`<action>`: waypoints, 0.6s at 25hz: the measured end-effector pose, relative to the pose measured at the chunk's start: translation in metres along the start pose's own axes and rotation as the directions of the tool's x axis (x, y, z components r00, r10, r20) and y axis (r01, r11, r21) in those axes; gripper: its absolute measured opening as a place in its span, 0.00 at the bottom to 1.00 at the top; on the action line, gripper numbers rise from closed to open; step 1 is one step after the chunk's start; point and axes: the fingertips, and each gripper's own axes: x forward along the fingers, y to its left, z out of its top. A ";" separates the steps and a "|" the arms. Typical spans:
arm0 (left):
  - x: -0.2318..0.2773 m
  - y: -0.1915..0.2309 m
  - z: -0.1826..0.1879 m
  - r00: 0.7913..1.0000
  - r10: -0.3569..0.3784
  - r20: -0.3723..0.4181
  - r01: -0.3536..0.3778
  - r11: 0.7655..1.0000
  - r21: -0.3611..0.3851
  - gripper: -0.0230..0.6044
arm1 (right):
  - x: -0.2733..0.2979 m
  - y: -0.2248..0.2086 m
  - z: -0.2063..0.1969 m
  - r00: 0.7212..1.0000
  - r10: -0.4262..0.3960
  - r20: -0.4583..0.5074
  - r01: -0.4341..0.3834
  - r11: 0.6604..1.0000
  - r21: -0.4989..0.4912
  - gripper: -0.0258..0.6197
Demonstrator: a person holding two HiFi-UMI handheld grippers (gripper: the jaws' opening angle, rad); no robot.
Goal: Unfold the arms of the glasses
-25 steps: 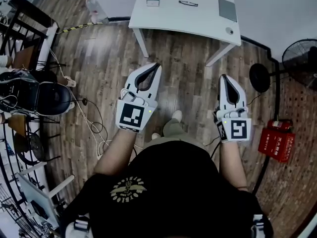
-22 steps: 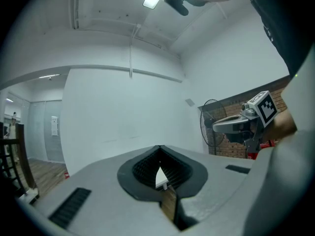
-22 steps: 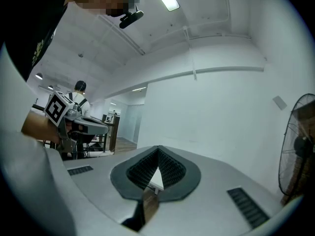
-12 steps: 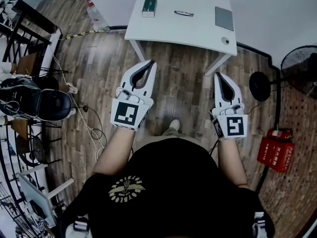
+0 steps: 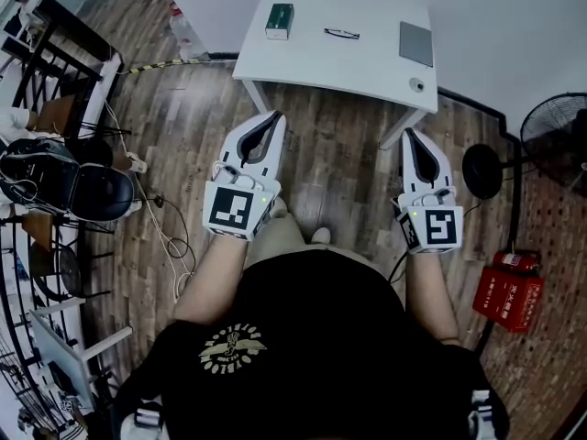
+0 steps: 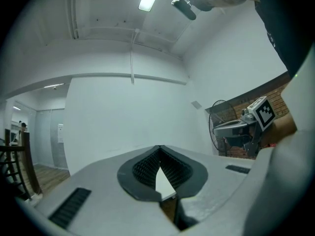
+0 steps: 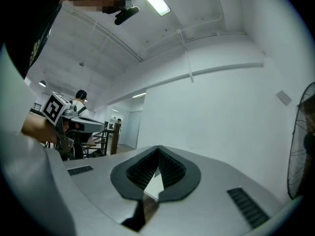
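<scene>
The glasses (image 5: 342,34) lie folded, dark and thin, on the white table (image 5: 367,62) far ahead in the head view. My left gripper (image 5: 273,116) is held over the wooden floor, well short of the table, jaws shut and empty. My right gripper (image 5: 410,134) hangs at the same height on the right, also shut with nothing in it. In the left gripper view the jaw tips (image 6: 158,147) meet in front of a white wall. The right gripper view shows its tips (image 7: 158,148) closed too.
On the table sit a green box (image 5: 279,20), a grey pad (image 5: 415,43) and a small round thing (image 5: 417,84). A standing fan (image 5: 554,140) and a red extinguisher (image 5: 507,290) are at the right. Chairs, bags (image 5: 64,183) and cables crowd the left.
The view has shifted slightly; the table sits a little nearer. Both grippers stay shut and have drifted a touch, the right one downward.
</scene>
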 end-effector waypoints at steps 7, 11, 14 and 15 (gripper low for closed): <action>0.003 -0.009 0.000 1.000 -0.023 -0.010 0.023 0.999 0.026 0.05 | -0.006 -0.001 -0.010 1.000 -0.006 0.002 0.006 1.000 0.027 0.04; 0.003 -0.008 -0.001 0.999 -0.032 -0.018 0.033 0.999 0.035 0.05 | -0.006 -0.002 -0.011 1.000 -0.017 0.000 0.017 1.000 0.024 0.04; 0.006 -0.007 -0.007 0.999 -0.044 -0.014 0.044 0.999 0.023 0.05 | -0.005 -0.003 -0.011 1.000 -0.025 0.003 0.025 1.000 0.019 0.04; 0.008 -0.007 -0.009 0.999 -0.050 -0.015 0.051 0.998 0.022 0.05 | -0.004 -0.004 -0.012 1.000 -0.028 0.001 0.028 0.999 0.020 0.04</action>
